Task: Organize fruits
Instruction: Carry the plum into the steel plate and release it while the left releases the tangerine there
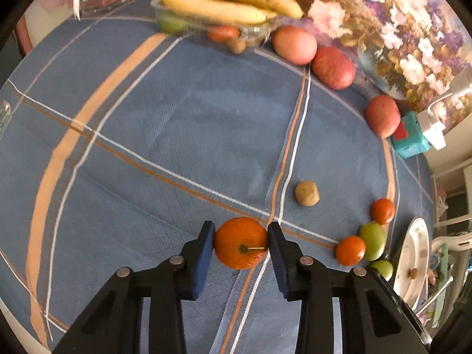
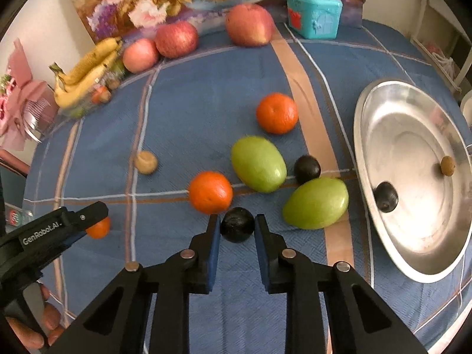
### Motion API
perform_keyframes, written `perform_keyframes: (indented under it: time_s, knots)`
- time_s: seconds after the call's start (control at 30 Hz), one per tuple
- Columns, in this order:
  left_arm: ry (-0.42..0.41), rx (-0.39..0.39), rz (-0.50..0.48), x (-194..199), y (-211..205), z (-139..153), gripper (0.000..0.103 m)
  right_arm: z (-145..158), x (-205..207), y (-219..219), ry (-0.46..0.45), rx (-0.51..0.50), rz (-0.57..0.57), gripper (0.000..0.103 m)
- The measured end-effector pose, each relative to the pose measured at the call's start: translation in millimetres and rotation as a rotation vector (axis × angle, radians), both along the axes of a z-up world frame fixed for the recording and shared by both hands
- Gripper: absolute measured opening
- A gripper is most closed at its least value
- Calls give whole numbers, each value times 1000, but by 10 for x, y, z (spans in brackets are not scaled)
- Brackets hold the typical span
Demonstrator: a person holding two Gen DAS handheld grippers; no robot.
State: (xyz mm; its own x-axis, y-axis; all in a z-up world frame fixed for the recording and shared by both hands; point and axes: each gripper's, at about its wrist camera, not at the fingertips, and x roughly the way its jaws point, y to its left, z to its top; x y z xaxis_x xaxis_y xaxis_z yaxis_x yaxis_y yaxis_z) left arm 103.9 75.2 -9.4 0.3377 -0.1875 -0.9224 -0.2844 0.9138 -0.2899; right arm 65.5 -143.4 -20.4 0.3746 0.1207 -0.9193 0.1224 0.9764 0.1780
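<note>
In the left wrist view my left gripper (image 1: 240, 230) is shut on an orange tangerine (image 1: 240, 246), both blue pads pressing its sides on the blue cloth. The right wrist view shows that same gripper (image 2: 91, 214) at the left over the tangerine (image 2: 99, 230). My right gripper (image 2: 237, 221) is shut on a small dark plum (image 2: 237, 228) resting on the cloth. Close beyond it lie two tangerines (image 2: 210, 192) (image 2: 276, 113), two green fruits (image 2: 258, 163) (image 2: 315, 203) and another dark plum (image 2: 306, 168).
A metal plate (image 2: 413, 236) at the right holds a dark plum (image 2: 385, 197) and a small brown fruit (image 2: 447, 165). A small brown fruit (image 2: 145, 162) lies on the cloth. Three apples (image 2: 176, 39), a clear tray with bananas (image 2: 82, 73), a teal box (image 2: 314, 19) and a flower picture line the far edge.
</note>
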Motion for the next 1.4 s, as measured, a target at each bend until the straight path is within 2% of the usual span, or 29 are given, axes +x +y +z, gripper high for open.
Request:
perform_keyframes:
  time_s: [0.27,0.53,0.8,0.93,1.2,1.4]
  knots:
    - [-60,-9,9,-26,-26,238,39,248,-71,-57,-58,5,-1,24]
    - [-86,-8,0,-24,-162,357,39,274,-54,-120,-72,11,-19,24]
    - [-102,-2,-57,8,-457,415,39,290,-98,-534,-70,33,-101,24]
    - [-105,-5,-109,9,-711,425,39,300,-151,-904,-70,33,-188,24]
    - [-137,14,-294,-6,-1494,504,39,292,-335,-1728,-60,19,-385,24]
    - [-183,-11,-406,-20,-2054,536,39,368,-421,-2012,-81,7,-440,24]
